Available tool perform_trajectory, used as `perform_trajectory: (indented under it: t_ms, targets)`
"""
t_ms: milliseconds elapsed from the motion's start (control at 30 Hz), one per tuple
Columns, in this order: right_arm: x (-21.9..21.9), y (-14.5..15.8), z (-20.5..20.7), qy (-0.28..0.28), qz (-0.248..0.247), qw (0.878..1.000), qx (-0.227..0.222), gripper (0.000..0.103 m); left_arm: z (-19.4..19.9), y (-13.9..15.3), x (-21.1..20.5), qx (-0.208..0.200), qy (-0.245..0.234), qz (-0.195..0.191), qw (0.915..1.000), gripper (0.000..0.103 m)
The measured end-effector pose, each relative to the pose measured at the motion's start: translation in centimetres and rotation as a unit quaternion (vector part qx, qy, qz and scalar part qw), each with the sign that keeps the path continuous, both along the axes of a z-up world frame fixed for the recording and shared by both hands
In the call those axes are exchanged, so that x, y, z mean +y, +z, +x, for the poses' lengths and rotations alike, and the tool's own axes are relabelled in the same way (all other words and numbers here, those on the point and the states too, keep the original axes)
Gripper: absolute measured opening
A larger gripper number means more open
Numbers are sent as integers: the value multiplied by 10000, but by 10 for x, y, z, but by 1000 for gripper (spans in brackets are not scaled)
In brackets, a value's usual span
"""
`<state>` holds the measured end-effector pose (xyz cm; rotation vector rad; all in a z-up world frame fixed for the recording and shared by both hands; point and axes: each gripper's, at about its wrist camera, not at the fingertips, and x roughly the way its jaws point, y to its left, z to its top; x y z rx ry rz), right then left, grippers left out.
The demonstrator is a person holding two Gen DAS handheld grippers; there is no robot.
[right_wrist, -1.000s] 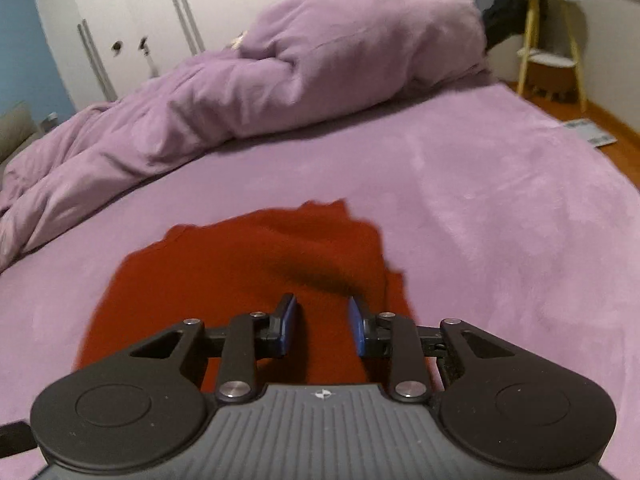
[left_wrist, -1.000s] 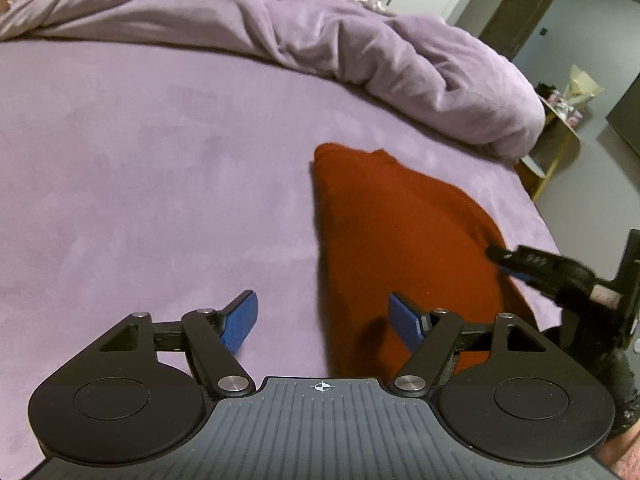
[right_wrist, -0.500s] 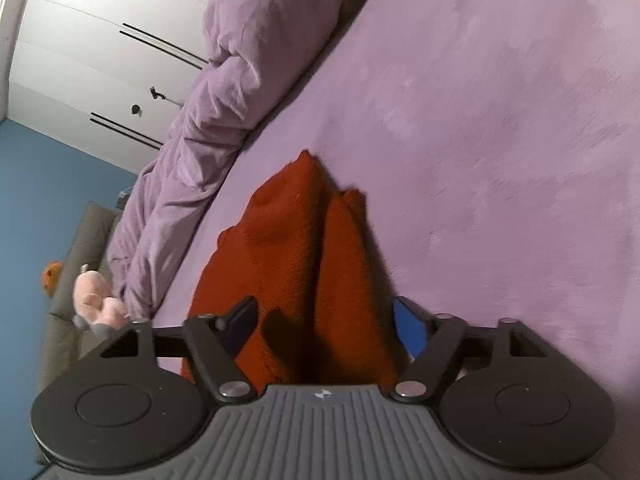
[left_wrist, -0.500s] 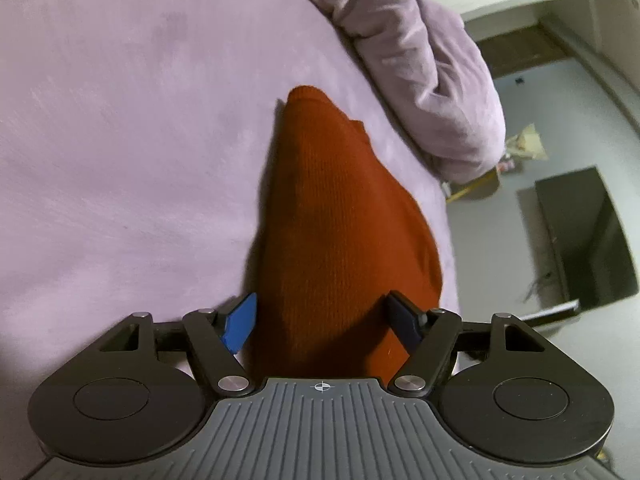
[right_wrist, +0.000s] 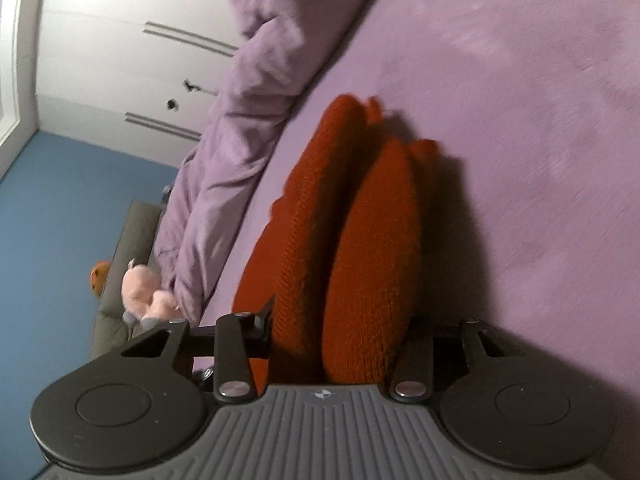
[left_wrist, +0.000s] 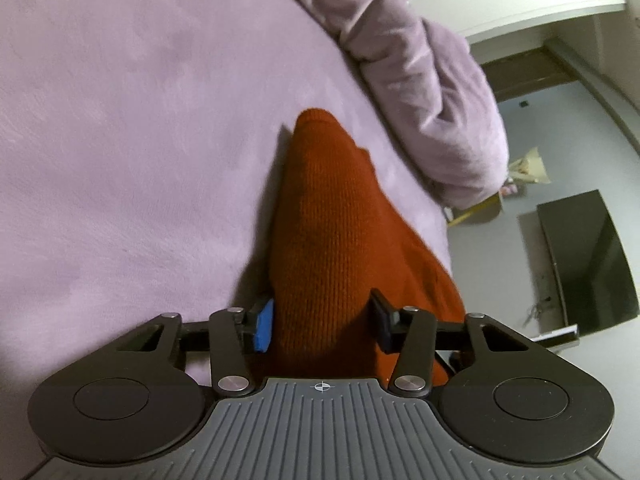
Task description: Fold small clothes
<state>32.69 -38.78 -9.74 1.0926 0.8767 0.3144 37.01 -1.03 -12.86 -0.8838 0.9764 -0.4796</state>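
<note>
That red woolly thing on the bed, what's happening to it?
A person is folding it with two hand-held grippers. The rust-red knitted garment lies on the purple bed sheet, near a bunched-up purple duvet. The left gripper has a ridge of the knit between its fingers, and the right gripper has two bunched folds between its own. Both sets of jaws have just been closing and now pinch the fabric. No fold is finished yet.
</note>
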Motion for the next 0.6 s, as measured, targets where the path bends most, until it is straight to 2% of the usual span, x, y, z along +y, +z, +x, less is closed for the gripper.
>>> perform_trajectory:
  t_ms: [167, 300, 367, 467, 533, 600]
  targets:
    - [46, 20, -3, 570, 92, 9983, -25, 42, -30, 20, 38, -243, 164, 64, 9995, 48]
    - [91, 22, -16, 1130, 192, 9934, 4, 42, -81, 39, 81, -385, 425, 514, 9970, 48]
    - [106, 21, -26, 1235, 111, 9923, 4, 46, -103, 41, 97, -333, 481, 753, 9954, 48]
    - [116, 27, -43, 1048, -570, 9928, 90, 59, -114, 42, 113, -198, 477, 1109, 9925, 46]
    - [114, 41, -50, 764, -1273, 9887, 210, 61, -115, 50, 120, -229, 588, 1583, 9854, 49]
    - [106, 62, -57, 263, -1955, 9799, 302, 63, -114, 62, 122, -419, 689, 1890, 9787, 52]
